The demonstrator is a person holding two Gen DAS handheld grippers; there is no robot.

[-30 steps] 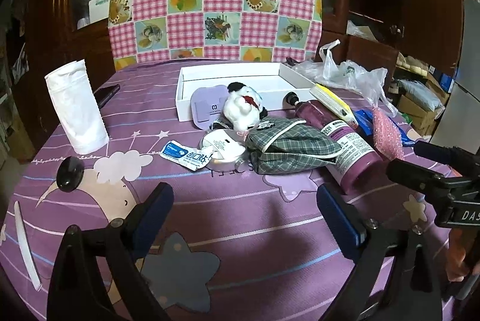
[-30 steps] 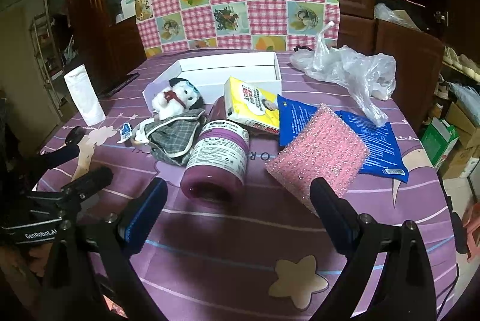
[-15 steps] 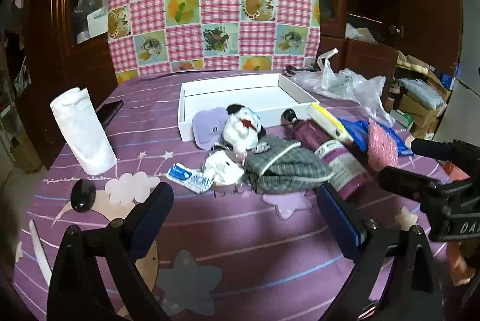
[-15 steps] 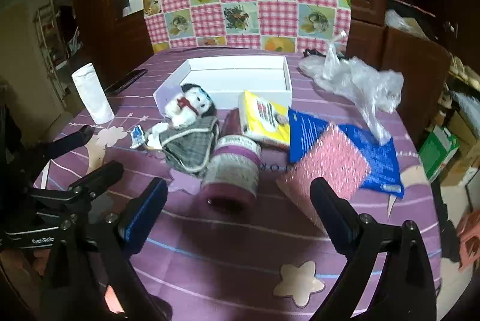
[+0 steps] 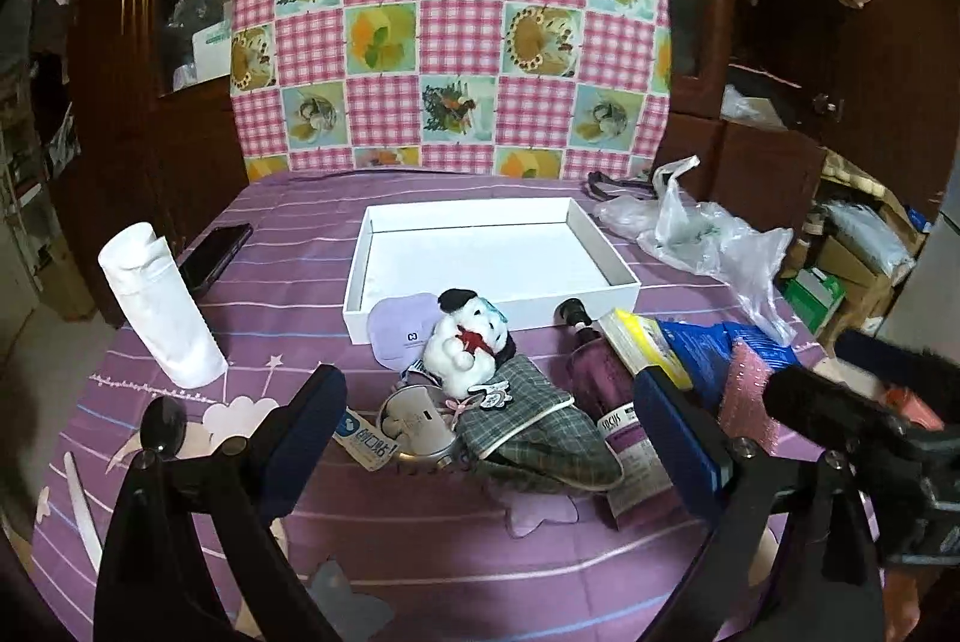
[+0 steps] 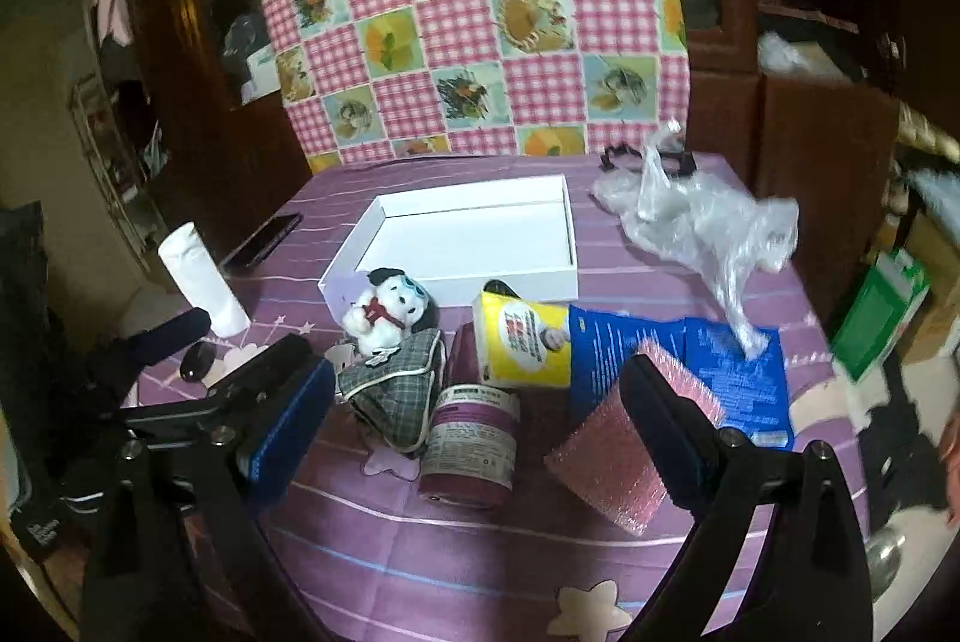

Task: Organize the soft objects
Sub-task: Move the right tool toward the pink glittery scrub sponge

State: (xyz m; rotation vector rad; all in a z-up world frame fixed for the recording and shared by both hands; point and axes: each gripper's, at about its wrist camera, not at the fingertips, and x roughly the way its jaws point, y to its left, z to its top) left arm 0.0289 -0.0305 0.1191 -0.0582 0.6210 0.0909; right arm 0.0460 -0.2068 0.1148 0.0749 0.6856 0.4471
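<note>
As both grippers pull back and up from the pile over the last second, nothing is grasped yet. Left wrist view: left gripper (image 5: pixel 489 417) wide open, empty, hovering above the near edge of the clutter; more of the table shows than a second ago, so the camera has backed off. Plush dog (image 5: pixel 471 342) sits against the front wall of the white box (image 5: pixel 618 270), touching the plaid pouch (image 5: pixel 534 426); box holds nothing. Judgement: sorting hasn't started, retreat looks like re-aiming. Purple striped tablecloth (image 5: pixel 420 540), paper roll (image 5: pixel 159 306) upright at left, phone (image 5: pixel 213 255) behind it, plastic bag (image 5: pixel 708 234) at right, checkered cloth (image 5: pixel 450 18) and dark cabinets behind.

Right wrist view: right gripper (image 6: pixel 474 420) also spread, holding nothing, likewise farther back. Pink sponge (image 6: pixel 612 456) lies just by its right finger, purple bottle (image 6: pixel 474 438) between the jaws' line, yellow pack (image 6: pixel 522 342) on blue packet (image 6: pixel 738 372). Background is motion-blurred.
</note>
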